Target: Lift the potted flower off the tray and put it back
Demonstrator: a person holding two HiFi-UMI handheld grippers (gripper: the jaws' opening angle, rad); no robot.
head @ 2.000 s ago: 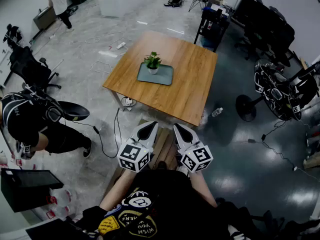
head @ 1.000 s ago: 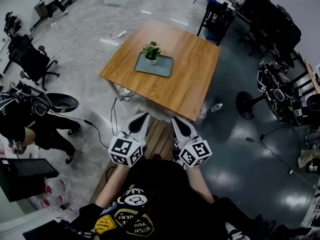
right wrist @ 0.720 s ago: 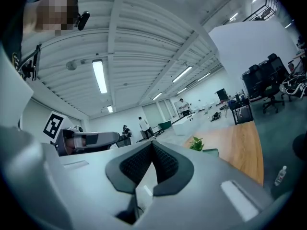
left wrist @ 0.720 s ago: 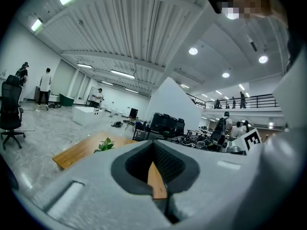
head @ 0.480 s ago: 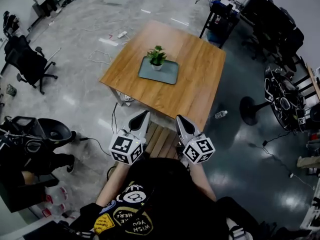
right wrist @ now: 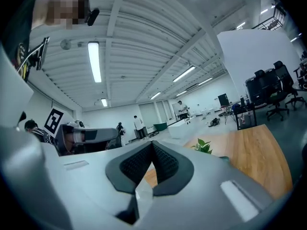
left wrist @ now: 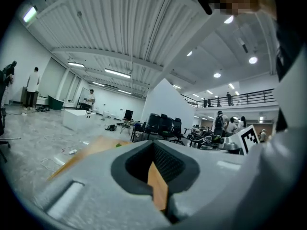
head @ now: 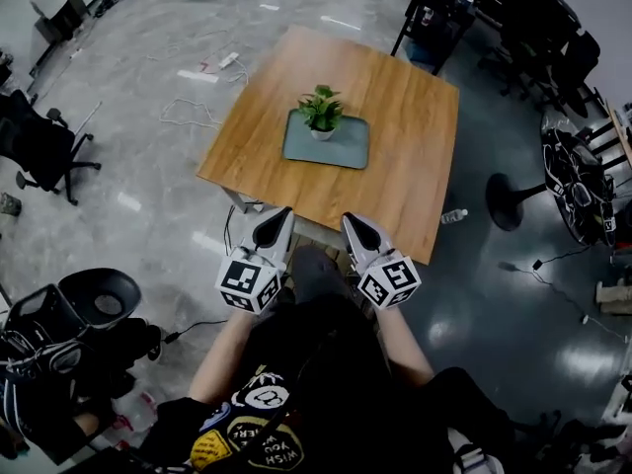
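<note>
- A large open lab or workshop hall, not a home.
- Polished grey concrete floor (head: 128, 166) with loose cables (head: 183, 114) trailing across it.
- High ribbed ceiling (left wrist: 120, 23) with strip lights (right wrist: 94, 61).
- A railed upper gallery (left wrist: 249, 98) with people standing on it.
- Wheeled office chairs (head: 39, 151) scattered about, more black ones in a row (left wrist: 163, 124).
- One wooden surface (head: 415, 136) standing alone mid-floor.

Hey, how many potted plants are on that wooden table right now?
1: the potted flower stands on the tray near the middle of the table. Almost the whole tabletop shows, so a hidden second one is unlikely.
</note>
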